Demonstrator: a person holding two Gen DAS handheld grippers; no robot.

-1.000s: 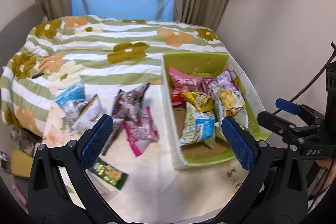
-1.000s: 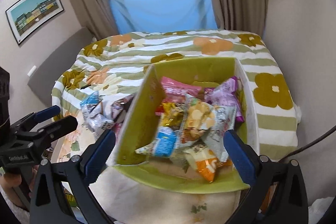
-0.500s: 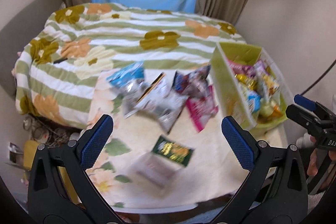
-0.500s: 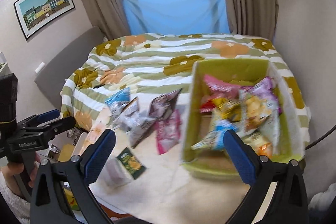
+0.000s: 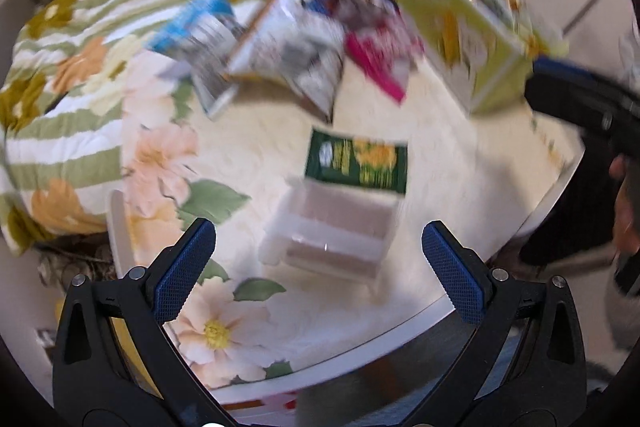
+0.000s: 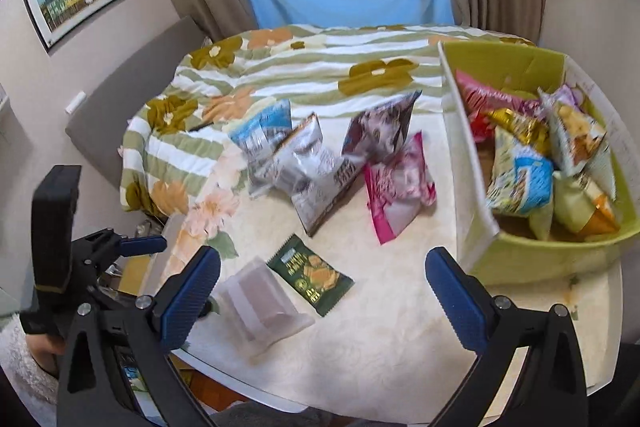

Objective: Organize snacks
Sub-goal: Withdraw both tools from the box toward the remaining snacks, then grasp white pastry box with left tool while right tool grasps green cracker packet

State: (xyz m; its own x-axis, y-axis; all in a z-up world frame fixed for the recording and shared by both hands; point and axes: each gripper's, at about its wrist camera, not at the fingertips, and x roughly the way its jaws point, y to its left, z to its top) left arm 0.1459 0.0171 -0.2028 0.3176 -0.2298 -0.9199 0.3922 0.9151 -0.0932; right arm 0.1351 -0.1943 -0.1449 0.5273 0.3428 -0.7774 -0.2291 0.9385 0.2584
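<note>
My left gripper (image 5: 320, 271) is open and empty, just above a clear pack of brownish wafers (image 5: 332, 231) at the table's near edge. A dark green snack packet (image 5: 358, 161) lies right behind the pack. My right gripper (image 6: 322, 291) is open and empty above the same clear pack (image 6: 262, 301) and green packet (image 6: 310, 275). Several loose snack bags lie further back: a pink one (image 6: 396, 187), a silver one (image 6: 316, 171), a blue-white one (image 6: 262, 127). The green box (image 6: 528, 259) at right holds several snack bags.
The table (image 6: 380, 347) has a cream floral cloth and a rounded white front edge. A bed with a striped flower quilt (image 6: 304, 67) stands behind it. My left gripper shows at the lower left of the right wrist view (image 6: 132, 247).
Both views swung left, away from the box and toward the loose snacks. My left gripper dropped low and close over the clear wafer pack. Both stayed open.
</note>
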